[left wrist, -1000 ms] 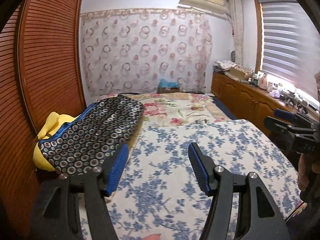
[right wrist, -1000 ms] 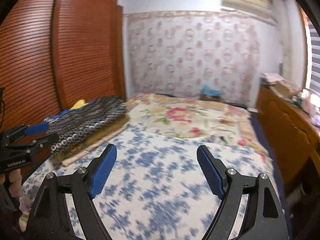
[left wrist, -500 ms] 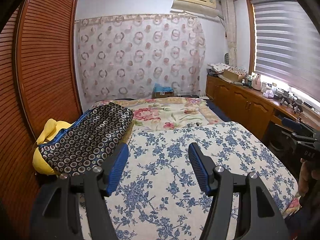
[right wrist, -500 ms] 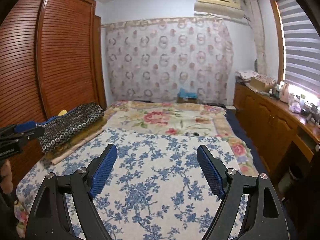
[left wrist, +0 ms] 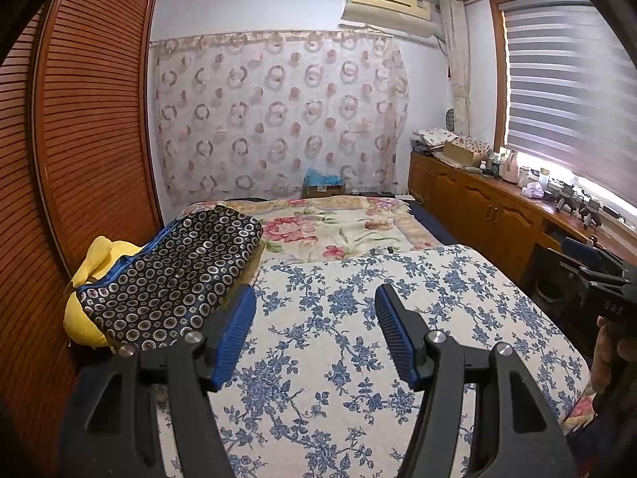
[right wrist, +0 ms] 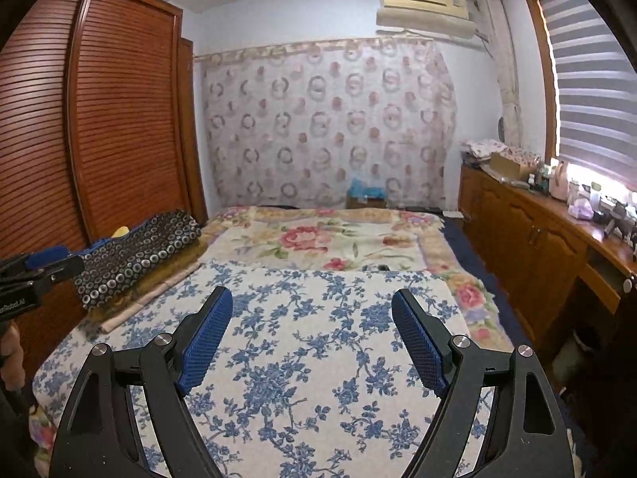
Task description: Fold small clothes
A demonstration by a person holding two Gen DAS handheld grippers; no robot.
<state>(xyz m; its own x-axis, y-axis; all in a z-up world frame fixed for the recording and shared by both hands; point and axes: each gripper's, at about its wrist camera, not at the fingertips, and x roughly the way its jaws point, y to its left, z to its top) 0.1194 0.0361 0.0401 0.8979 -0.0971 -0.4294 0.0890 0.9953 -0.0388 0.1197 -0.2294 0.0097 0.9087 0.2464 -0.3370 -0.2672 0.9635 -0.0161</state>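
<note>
My left gripper (left wrist: 314, 298) is open and empty, held above a blue-flowered white quilt (left wrist: 358, 330) on the bed. My right gripper (right wrist: 312, 302) is also open and empty above the same quilt (right wrist: 318, 342). A dark folded cloth with ring pattern (left wrist: 175, 279) lies on a yellow cushion (left wrist: 85, 318) at the bed's left edge; it also shows in the right wrist view (right wrist: 139, 255). No small garment lies on the quilt. The right gripper shows at the right edge of the left wrist view (left wrist: 597, 275), the left gripper at the left edge of the right wrist view (right wrist: 36, 275).
A rose-patterned blanket (left wrist: 338, 227) covers the far half of the bed. A louvred wooden wardrobe (left wrist: 87, 119) stands on the left. A wooden cabinet (right wrist: 529, 247) with clutter runs along the right under a window. A curtain (right wrist: 326, 123) hangs at the far wall.
Both grippers have risen and tilted upward, so more of the room and ceiling shows. Both stay open and empty.
</note>
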